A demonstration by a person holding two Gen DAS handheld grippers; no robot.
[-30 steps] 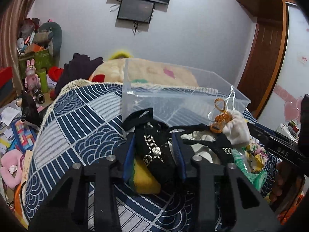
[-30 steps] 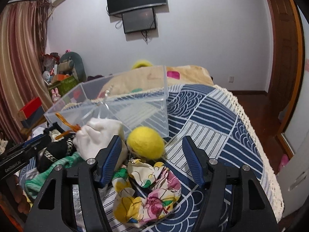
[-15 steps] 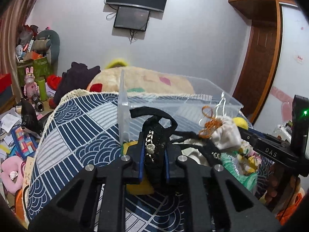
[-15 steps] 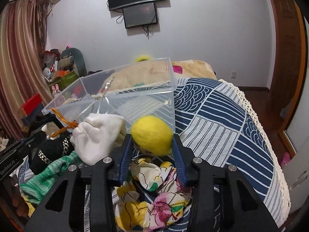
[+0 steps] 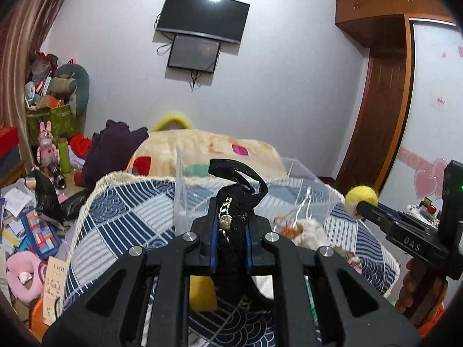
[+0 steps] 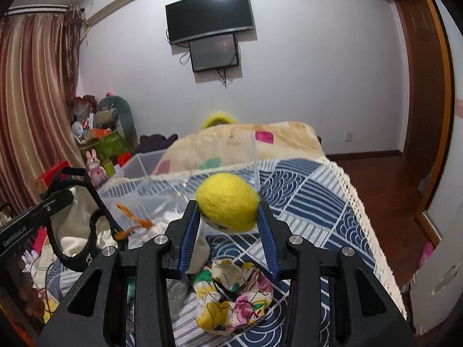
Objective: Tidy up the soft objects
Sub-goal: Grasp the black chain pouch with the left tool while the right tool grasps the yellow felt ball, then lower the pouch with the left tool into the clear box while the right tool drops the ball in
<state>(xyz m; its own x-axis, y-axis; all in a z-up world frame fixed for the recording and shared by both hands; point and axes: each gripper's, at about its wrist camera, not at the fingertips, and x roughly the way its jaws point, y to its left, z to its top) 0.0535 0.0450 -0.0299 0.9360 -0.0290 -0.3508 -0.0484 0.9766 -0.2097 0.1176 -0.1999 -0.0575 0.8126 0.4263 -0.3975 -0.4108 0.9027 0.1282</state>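
My left gripper (image 5: pixel 230 225) is shut on a black fabric pouch with a chain (image 5: pixel 233 217), lifted above the bed; its strap shows in the right wrist view (image 6: pixel 86 231). My right gripper (image 6: pixel 228 217) is shut on a yellow felt ball (image 6: pixel 227 201), held above the bed; the ball also shows in the left wrist view (image 5: pixel 361 201). A clear plastic box (image 5: pixel 260 196) stands on the blue patterned bedspread (image 6: pixel 303 196) just beyond both grippers. A white pouch with orange cord (image 5: pixel 306 230) and a floral cloth (image 6: pixel 231 297) lie in front of the box.
A beige blanket (image 5: pixel 202 150) lies behind the box. A yellow item (image 5: pixel 202 292) lies under my left gripper. Clutter and toys (image 5: pixel 34 225) cover the floor at left. A wooden door (image 5: pixel 373 110) is at right. The bed edge drops off at right (image 6: pixel 373 231).
Both grippers closed, the left on the black pouch and the right on the yellow ball, and both have risen with them above the bedspread towards the box's rim.
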